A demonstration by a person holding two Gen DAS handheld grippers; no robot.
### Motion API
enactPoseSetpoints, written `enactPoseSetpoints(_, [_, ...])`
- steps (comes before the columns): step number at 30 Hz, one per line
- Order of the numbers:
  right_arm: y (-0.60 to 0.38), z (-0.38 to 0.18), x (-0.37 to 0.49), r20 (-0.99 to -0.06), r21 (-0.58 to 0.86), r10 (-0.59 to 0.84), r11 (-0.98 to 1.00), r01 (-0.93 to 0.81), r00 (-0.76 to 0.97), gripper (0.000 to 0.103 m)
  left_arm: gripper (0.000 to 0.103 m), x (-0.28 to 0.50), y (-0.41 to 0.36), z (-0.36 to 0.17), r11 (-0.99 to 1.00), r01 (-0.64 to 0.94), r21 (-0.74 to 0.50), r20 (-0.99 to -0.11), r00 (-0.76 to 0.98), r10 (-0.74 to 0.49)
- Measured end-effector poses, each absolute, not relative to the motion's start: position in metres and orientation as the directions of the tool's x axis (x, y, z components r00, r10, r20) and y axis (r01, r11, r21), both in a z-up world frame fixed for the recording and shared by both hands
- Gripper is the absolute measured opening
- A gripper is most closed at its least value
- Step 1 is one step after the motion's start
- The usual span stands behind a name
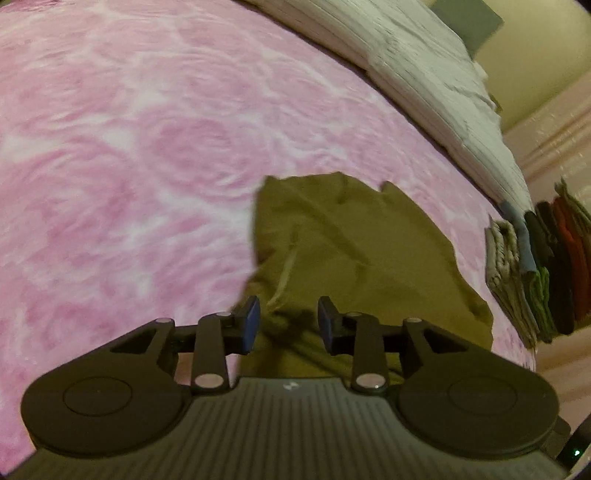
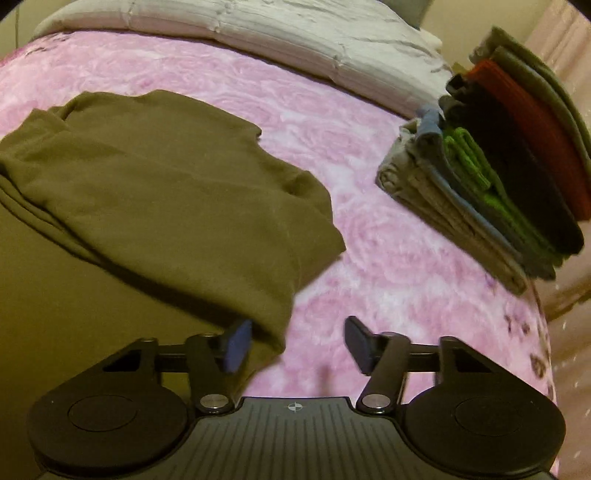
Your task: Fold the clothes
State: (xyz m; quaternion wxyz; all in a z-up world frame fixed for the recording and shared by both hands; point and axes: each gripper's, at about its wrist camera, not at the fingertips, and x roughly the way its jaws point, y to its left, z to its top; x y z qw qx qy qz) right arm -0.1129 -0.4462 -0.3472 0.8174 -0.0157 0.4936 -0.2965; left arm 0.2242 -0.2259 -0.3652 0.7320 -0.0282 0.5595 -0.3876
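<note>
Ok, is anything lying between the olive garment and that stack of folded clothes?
Nothing visible. Between the olive garment and the stack of folded clothes there is only bare pink blanket. The right gripper sits open at the garment's near edge.

So we've got this pink rose-swirl blanket (image 2: 388,258) covering the whole bed. Along the blanket's far edge there's a pale grey quilted comforter (image 2: 295,33), kinda rumpled. Past the blanket's right side we see a pinkish curtain (image 2: 569,33), and a cream wall (image 1: 535,74) behind the comforter.
</note>
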Motion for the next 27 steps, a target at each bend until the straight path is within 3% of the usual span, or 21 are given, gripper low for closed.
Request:
enactPoseSetpoints(1, [-0.448, -0.351, -0.111, -0.802, -0.307, -0.484, 0.836, 0.455, 0.349, 0.036, 0.021, 0.224, -0.232, -0.368, 0.695, 0.546, -0.468, -0.802, 0.070, -0.594])
enactPoseSetpoints(2, [-0.449, -0.355, -0.109, -0.808, -0.292, -0.465, 0.850, 0.438, 0.363, 0.012, 0.002, 0.224, -0.237, -0.372, 0.693, 0.556, -0.460, -0.806, 0.066, -0.588])
enactPoseSetpoints(3, [-0.447, -0.356, -0.110, -0.807, -0.299, -0.463, 0.856, 0.421, 0.368, 0.003, 0.002, 0.221, -0.239, -0.370, 0.688, 0.578, -0.439, -0.804, 0.089, -0.588])
enactPoseSetpoints(7, [-0.442, -0.358, -0.116, -0.802, -0.332, -0.476, 0.858, 0.392, 0.361, 0.002, 0.001, 0.197, -0.232, -0.347, 0.615, 0.738, -0.278, -0.760, 0.223, -0.611])
enactPoseSetpoints(10, [-0.446, -0.363, -0.121, -0.849, -0.285, -0.423, 0.872, 0.398, 0.318, 0.003, 0.004, 0.190, -0.235, -0.370, 0.613, 0.775, -0.156, -0.855, 0.204, -0.476])
enactPoseSetpoints(12, [-0.449, -0.362, -0.121, -0.871, -0.257, -0.388, 0.882, 0.394, 0.302, 0.008, 0.011, 0.191, -0.236, -0.374, 0.624, 0.770, -0.134, -0.868, 0.213, -0.449])
enactPoseSetpoints(13, [-0.453, -0.357, -0.122, -0.871, -0.239, -0.383, 0.877, 0.416, 0.307, 0.037, 0.017, 0.193, -0.237, -0.371, 0.630, 0.766, -0.127, -0.863, 0.229, -0.451])
enactPoseSetpoints(14, [-0.458, -0.351, -0.123, -0.870, -0.220, -0.380, 0.869, 0.443, 0.314, 0.078, 0.020, 0.195, -0.238, -0.365, 0.643, 0.756, -0.124, -0.852, 0.251, -0.459])
enactPoseSetpoints(15, [-0.465, -0.344, -0.126, -0.854, -0.195, -0.388, 0.856, 0.480, 0.346, 0.083, 0.020, 0.197, -0.238, -0.359, 0.657, 0.743, -0.124, -0.840, 0.274, -0.468])
enactPoseSetpoints(18, [-0.487, -0.325, -0.129, -0.842, -0.046, -0.347, 0.809, 0.586, 0.412, 0.082, 0.019, 0.203, -0.243, -0.341, 0.673, 0.720, -0.168, -0.793, 0.307, -0.526])
enactPoseSetpoints(20, [-0.503, -0.319, -0.127, -0.826, 0.094, -0.281, 0.786, 0.611, 0.489, 0.064, 0.018, 0.203, -0.251, -0.336, 0.623, 0.764, -0.168, -0.766, 0.297, -0.571])
enactPoseSetpoints(22, [-0.513, -0.322, -0.118, -0.814, 0.179, -0.226, 0.778, 0.602, 0.535, 0.063, 0.019, 0.199, -0.267, -0.347, 0.555, 0.822, -0.131, -0.784, 0.257, -0.565])
enactPoseSetpoints(27, [-0.529, -0.362, -0.079, -0.852, 0.126, -0.230, 0.782, 0.610, 0.470, 0.063, 0.019, 0.200, -0.300, -0.388, 0.471, 0.882, -0.025, -0.826, 0.247, -0.506])
